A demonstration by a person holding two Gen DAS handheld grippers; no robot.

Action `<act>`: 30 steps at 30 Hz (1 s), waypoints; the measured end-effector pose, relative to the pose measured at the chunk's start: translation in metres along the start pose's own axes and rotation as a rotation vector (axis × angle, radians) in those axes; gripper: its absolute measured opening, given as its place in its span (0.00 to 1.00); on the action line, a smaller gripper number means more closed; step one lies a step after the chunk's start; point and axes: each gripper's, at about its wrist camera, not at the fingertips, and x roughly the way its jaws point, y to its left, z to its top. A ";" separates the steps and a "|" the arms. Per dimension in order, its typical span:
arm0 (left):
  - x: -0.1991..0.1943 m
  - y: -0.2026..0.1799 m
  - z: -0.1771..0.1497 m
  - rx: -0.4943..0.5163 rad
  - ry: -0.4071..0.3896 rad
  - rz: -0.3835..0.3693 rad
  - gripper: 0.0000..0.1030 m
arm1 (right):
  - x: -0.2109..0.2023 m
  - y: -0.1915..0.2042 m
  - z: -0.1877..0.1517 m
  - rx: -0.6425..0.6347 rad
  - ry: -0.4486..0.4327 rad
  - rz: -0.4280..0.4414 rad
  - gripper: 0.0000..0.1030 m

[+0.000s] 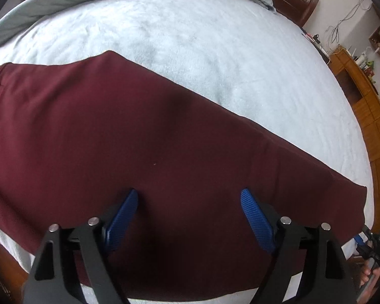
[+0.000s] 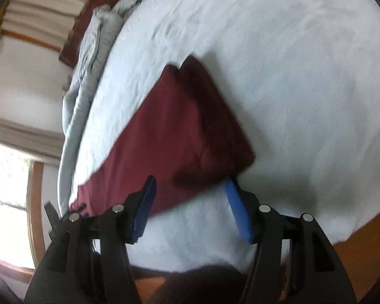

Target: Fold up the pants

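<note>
Already the maroon pants [image 1: 144,136] lie flat on the pale blue bedsheet [image 1: 215,50], legs apparently laid one over the other lengthwise. Both the left gripper [image 1: 189,197] and right gripper [image 2: 190,185] hover spread apart, empty. Crosswise folds likely remain to do.

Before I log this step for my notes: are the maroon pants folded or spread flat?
Folded at least once: the maroon fabric pants show a second layer stepped over the first, lying on the pale blue fleece bedspread.
</note>
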 end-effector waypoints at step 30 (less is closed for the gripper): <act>-0.018 -0.102 -0.032 0.219 -0.104 -0.117 0.83 | -0.061 0.071 0.062 -0.264 -0.145 -0.021 0.12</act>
